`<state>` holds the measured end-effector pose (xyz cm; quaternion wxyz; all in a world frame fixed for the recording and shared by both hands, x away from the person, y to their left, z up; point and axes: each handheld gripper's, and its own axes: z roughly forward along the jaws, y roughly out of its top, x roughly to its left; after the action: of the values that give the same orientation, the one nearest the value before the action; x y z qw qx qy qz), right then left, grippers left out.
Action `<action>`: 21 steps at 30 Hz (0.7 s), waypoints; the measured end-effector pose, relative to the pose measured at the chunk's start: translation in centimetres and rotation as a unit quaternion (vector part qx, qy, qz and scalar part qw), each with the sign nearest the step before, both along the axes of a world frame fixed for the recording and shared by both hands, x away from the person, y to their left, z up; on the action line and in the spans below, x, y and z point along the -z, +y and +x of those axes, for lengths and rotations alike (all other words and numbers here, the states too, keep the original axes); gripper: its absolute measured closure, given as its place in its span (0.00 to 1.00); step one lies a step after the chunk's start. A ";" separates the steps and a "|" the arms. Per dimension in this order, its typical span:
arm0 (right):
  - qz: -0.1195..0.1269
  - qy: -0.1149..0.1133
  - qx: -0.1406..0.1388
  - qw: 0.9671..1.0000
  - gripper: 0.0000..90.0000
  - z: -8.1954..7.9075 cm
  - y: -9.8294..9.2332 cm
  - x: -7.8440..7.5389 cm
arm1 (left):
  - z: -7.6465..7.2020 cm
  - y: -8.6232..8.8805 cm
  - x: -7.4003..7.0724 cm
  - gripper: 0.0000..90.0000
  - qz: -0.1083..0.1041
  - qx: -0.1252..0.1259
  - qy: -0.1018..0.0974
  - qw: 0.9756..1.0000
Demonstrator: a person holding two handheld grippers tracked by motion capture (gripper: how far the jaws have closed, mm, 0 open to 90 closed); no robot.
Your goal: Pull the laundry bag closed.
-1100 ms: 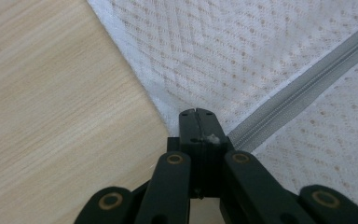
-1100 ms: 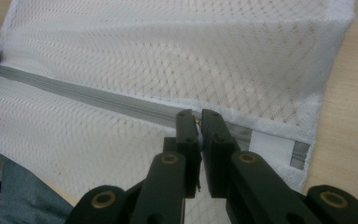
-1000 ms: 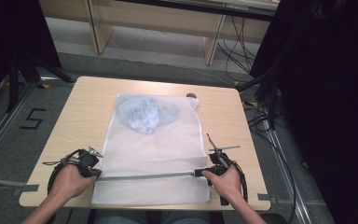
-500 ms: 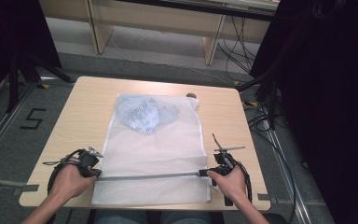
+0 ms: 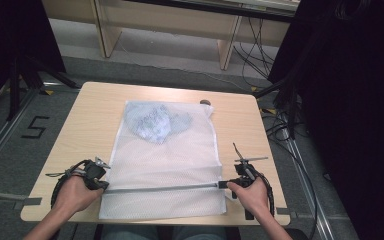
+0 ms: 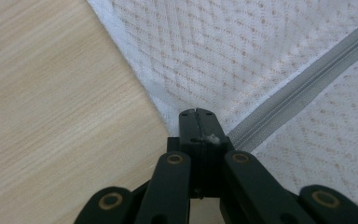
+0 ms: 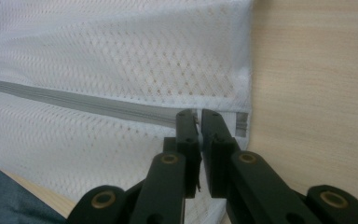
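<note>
A white mesh bag (image 5: 165,155) lies flat on the wooden table (image 5: 95,115), with a crumpled pale cloth (image 5: 152,122) inside its far end. A grey zipper (image 5: 160,189) runs across the bag near the front edge. My left gripper (image 5: 100,184) is at the zipper's left end; in the left gripper view it (image 6: 196,112) is shut on the bag's edge (image 6: 242,42) beside the zipper (image 6: 303,88). My right gripper (image 5: 225,184) is at the zipper's right end. In the right gripper view it (image 7: 198,113) is pinched on a thin zipper pull, where the zipper (image 7: 74,100) ends.
A small dark round object (image 5: 205,103) sits by the table's far edge. Bare wood flanks the bag on both sides. Cables (image 5: 280,130) lie on the floor at the right, and the bag's front hem hangs near the table's front edge.
My right gripper has slid a little to the right along the zipper to its end. The left gripper and the bag have stayed put.
</note>
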<state>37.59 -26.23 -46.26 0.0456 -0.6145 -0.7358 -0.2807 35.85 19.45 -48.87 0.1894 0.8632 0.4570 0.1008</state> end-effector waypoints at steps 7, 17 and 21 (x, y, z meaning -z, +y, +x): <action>0.003 -0.002 -0.005 1.000 0.97 0.1 -0.2 0.1 | 0.0 0.0 0.0 1.00 0.003 0.002 0.001 1.000; 0.007 -0.003 -0.017 1.000 0.96 0.2 -0.2 0.4 | 0.0 0.1 0.0 1.00 -0.004 0.000 -0.001 1.000; -0.009 -0.038 -0.009 0.999 0.97 0.1 -0.4 0.2 | 0.0 0.1 0.0 1.00 -0.004 0.002 -0.001 1.000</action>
<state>37.74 -26.59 -46.51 0.0140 -0.5971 -0.7450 -0.2969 35.87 19.57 -48.90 0.1937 0.8633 0.4554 0.0994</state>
